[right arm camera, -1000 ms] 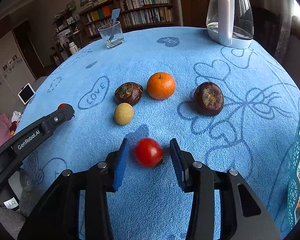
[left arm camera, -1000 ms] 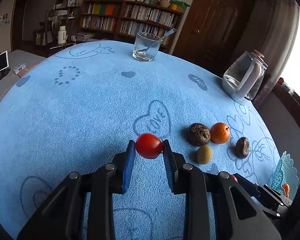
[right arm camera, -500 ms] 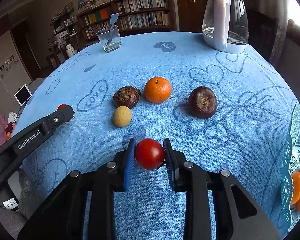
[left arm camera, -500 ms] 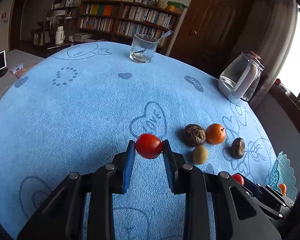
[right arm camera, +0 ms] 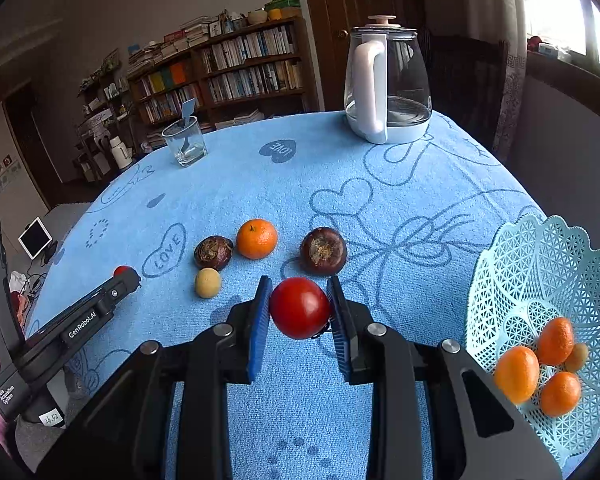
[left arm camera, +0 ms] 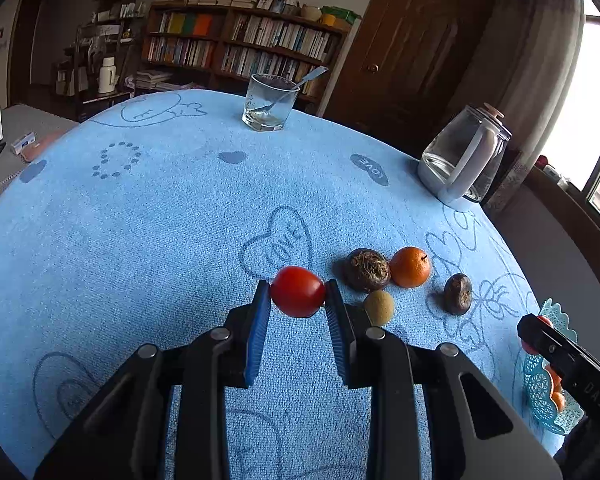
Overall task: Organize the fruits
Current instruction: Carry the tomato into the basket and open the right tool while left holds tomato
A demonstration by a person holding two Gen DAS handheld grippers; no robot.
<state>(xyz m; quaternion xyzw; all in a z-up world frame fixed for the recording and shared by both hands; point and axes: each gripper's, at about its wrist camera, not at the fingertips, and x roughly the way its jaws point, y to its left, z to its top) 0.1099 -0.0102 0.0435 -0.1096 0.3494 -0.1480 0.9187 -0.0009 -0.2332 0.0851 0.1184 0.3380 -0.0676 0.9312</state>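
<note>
The left gripper (left arm camera: 298, 298) is clamped on a red tomato (left arm camera: 297, 291) at frame centre. The right gripper (right arm camera: 299, 308) grips a second tomato (right arm camera: 299, 308) above the blue cloth (right arm camera: 380, 184). Lower right sits the basket (right arm camera: 540, 264) with oranges (right arm camera: 516, 374).

The pale blue lattice plastic basket (right arm camera: 540, 264) was cut off at the right edge; bookshelf titles (right arm camera: 252, 64) were unreadable.
</note>
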